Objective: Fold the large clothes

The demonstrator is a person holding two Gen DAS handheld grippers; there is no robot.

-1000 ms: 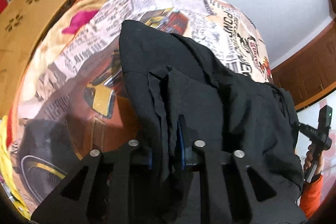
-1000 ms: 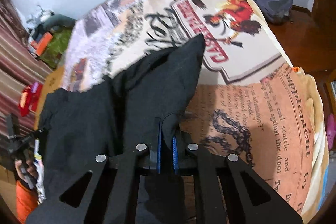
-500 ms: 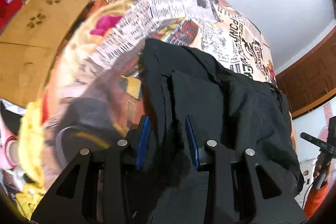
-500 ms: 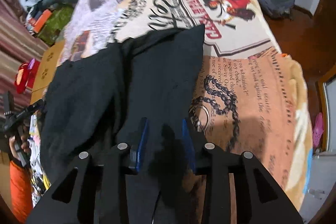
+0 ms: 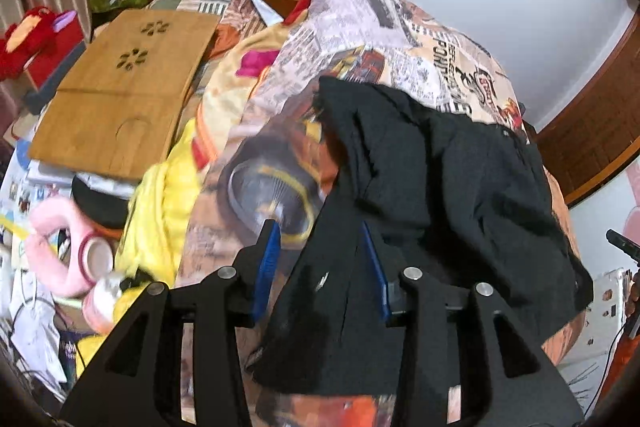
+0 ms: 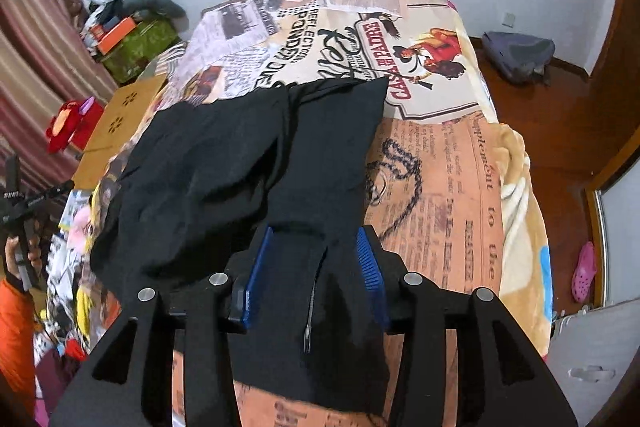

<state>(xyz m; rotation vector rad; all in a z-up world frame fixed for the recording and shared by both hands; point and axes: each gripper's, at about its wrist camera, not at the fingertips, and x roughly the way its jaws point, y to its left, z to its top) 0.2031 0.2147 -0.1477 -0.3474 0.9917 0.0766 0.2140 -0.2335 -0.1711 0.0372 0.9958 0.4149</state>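
My left gripper (image 5: 320,263) and right gripper (image 6: 316,275) both have their jaws opening, with black cloth lying between the blue pads (image 6: 256,271) but not pinched. I think I am letting go after one fold. The black garment (image 6: 256,163) lies bunched on the bed (image 6: 460,187). Next I need to find an edge and grab it again. The blanket (image 6: 492,163) says "CASA PADRE", "REFLECTION" and "Supplement to the".

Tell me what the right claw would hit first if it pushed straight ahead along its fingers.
Most likely the black fabric garment spread on the newspaper-print blanket. The opening right claw points down at it, with cloth already between the fingers; depth is hard to judge.
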